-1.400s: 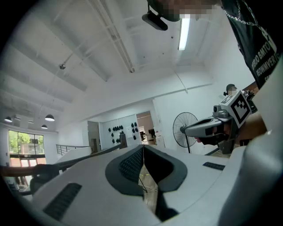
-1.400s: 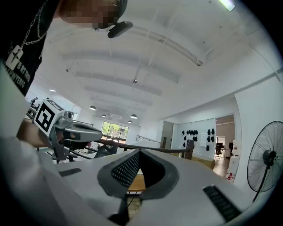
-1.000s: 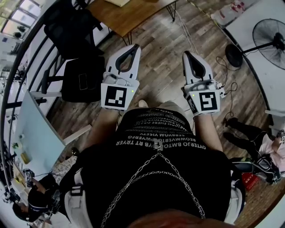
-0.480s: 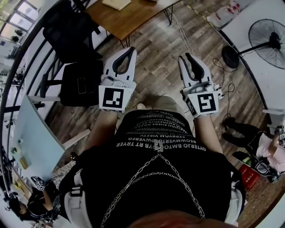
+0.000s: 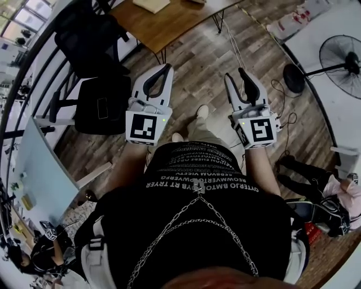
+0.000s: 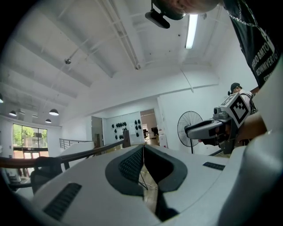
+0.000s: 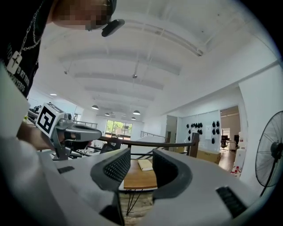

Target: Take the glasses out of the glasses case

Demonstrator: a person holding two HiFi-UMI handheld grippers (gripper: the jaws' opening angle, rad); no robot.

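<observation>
I stand on a wood floor with a gripper in each hand, both held out level in front of me. In the head view my left gripper (image 5: 167, 67) is shut, its tips together and nothing in it. My right gripper (image 5: 235, 74) is open; its jaws have just been opening and hold nothing. Ahead stands a wooden table (image 5: 163, 22) with a pale flat thing (image 5: 151, 4) on it. Between the right gripper's (image 7: 141, 161) jaws that table (image 7: 137, 175) and the pale thing (image 7: 145, 164) show far off. I can make out no glasses case or glasses.
A black office chair (image 5: 90, 34) and a black seat (image 5: 104, 103) stand at the left, beside a dark railing (image 5: 34, 62). A standing fan (image 5: 341, 53) and cables are at the right. Another person (image 5: 333, 195) sits low at the right.
The right gripper's jaws have gone from shut to open. Both grippers have sunk a little in the head view, and more of the wooden table shows.
</observation>
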